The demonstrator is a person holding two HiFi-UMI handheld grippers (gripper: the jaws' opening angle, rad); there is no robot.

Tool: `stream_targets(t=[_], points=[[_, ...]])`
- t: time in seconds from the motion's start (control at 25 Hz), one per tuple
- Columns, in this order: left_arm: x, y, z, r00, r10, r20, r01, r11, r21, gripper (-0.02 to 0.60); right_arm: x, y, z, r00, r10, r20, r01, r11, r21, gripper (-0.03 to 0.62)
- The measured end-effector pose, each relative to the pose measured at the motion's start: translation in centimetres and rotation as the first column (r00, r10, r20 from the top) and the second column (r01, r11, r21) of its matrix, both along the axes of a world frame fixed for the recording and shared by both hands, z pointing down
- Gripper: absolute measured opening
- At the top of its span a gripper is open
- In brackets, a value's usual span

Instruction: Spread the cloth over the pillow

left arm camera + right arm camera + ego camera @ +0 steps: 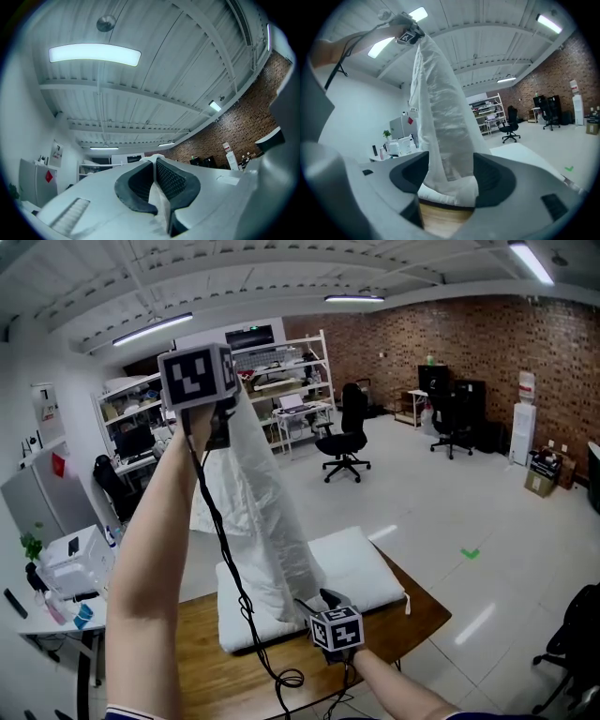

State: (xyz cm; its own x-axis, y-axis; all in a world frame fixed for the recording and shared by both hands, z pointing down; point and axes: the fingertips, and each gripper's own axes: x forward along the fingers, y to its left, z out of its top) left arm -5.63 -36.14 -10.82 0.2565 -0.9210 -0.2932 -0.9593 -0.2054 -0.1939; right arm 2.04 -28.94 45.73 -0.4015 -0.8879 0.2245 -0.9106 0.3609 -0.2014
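Note:
A white cloth (253,493) hangs in a long drape from my left gripper (218,430), which is raised high and shut on the cloth's top edge (157,199). Its lower end rests on the near left part of the white pillow (361,563), which lies on the wooden table (412,615). My right gripper (323,600) sits low at the pillow's near edge. In the right gripper view the jaws (450,180) stand wide open. The cloth (440,117) passes loosely between them and runs up to the left gripper (410,35).
A black cable (234,587) trails from the left gripper down onto the table. The table's right corner (441,615) is close to the pillow. A side desk with a white appliance (75,563) stands at left. Office chairs (342,442) and shelves (291,381) are far behind.

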Motion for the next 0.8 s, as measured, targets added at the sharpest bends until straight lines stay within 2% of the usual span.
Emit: stream_targets(t=[0.32,0.52,0.64,0.68,0.76,0.8], points=[[0.6,1.6,-1.5,1.000,0.023,-0.004,-0.023,0.999,0.031,0.015,0.6,-4.0,1.1,0.993,0.115,-0.032,-0.115,0.993,0.004,0.297],[0.8,2.5,-2.1,1.000,0.022,-0.005,-0.022,0.999,0.042,0.015,0.2,-5.1,-0.1,0.993,0.114,-0.040,-0.114,0.993,0.022,0.267],[0.6,2.5,-2.1,1.000,0.024,-0.003,-0.024,0.999,0.044,0.015,0.3,-5.4,-0.1,0.986,0.152,-0.069,-0.149,0.988,0.035,0.264],[0.5,2.5,-2.0,1.000,0.022,-0.002,-0.022,0.999,0.044,0.015,0.8,-5.5,0.0,0.982,0.172,-0.080,-0.170,0.985,0.037,0.231],[0.2,2.4,-1.8,1.000,0.018,0.003,-0.018,0.999,0.044,0.015,1.5,-5.4,-0.2,0.977,0.194,-0.092,-0.190,0.981,0.049,0.064],[0.0,2.2,-1.6,1.000,0.016,0.006,-0.016,0.999,0.043,0.015,1.7,-5.3,-0.5,0.977,0.194,-0.089,-0.190,0.980,0.056,0.025]])
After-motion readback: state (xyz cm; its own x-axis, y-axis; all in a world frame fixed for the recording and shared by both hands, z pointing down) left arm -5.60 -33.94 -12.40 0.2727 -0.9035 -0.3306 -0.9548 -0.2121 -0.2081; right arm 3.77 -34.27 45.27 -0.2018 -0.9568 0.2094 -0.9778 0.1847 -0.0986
